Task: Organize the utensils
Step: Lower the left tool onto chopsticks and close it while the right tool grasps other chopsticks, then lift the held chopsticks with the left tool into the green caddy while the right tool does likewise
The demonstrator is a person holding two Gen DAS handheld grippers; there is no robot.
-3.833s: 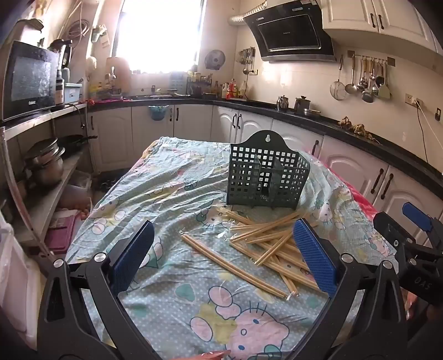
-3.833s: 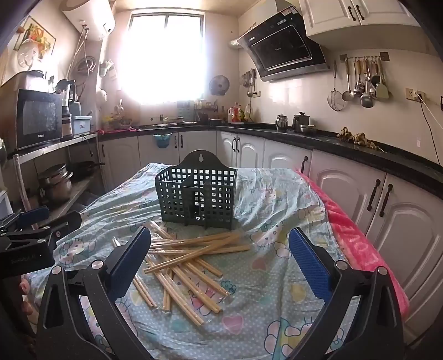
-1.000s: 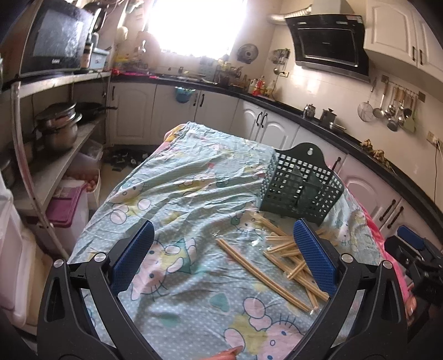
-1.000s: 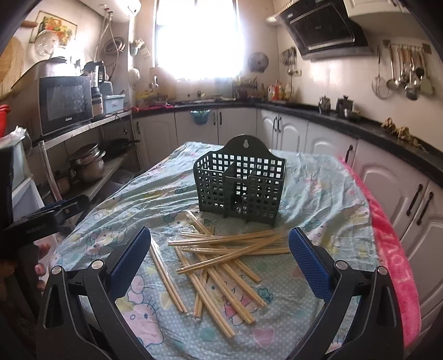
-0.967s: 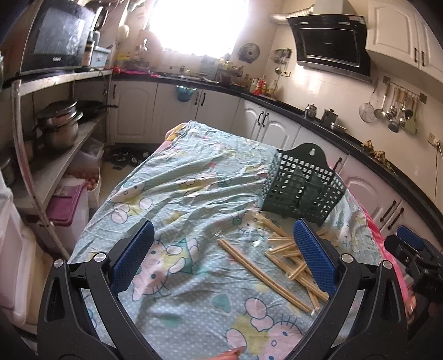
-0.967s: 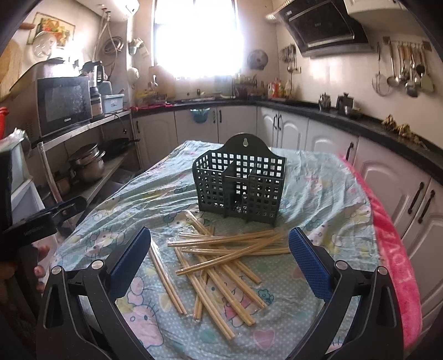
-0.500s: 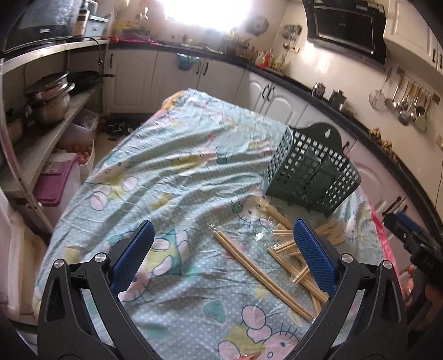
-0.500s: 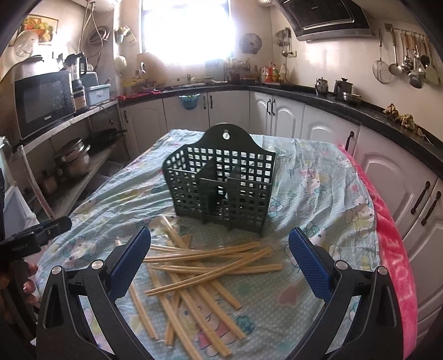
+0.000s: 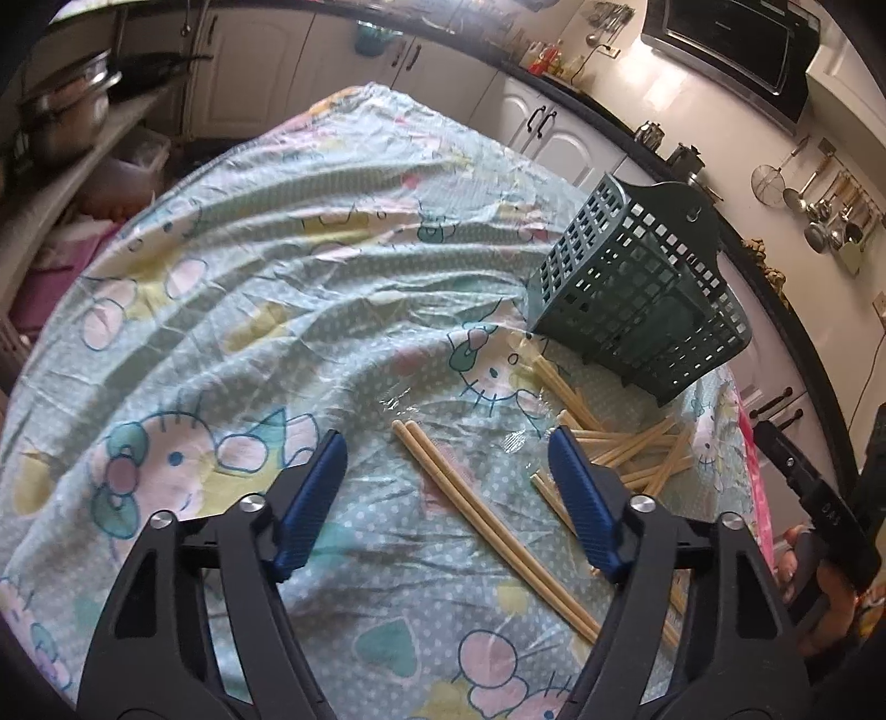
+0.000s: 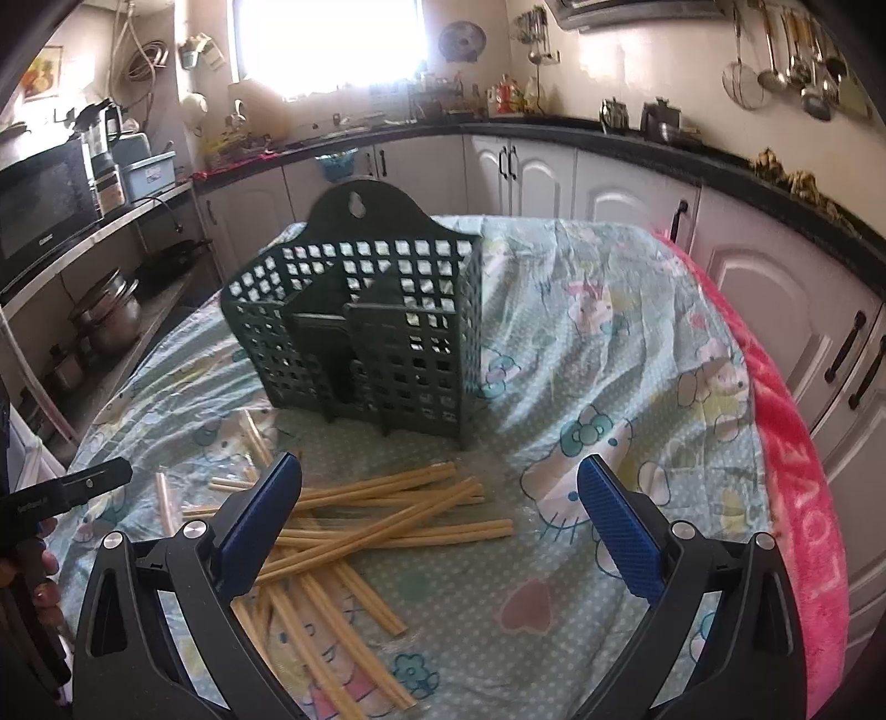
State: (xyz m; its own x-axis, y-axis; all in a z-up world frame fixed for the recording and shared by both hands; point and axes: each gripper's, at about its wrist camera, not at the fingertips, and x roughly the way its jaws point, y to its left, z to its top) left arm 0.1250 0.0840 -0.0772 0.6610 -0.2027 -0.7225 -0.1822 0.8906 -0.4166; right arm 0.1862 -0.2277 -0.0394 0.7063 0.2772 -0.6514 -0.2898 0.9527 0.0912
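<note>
Two chopsticks [image 9: 487,515] between open left gripper [image 9: 446,501] fingers.

Daylight pours through the blown-out white kitchen window [image 10: 331,41] in the right wrist view, washing out all detail in its panes and flaring over the counter below it. The dark green perforated plastic utensil caddy [image 10: 365,338], in front of that window, is backlit and slightly motion-blurred. On the pastel cartoon-print tablecloth [image 9: 266,288], folds cast soft shadows, and a clear plastic film near the caddy glints. Fisheye bending curves the cabinets and counters, and both frames darken to black at the corners.
</note>
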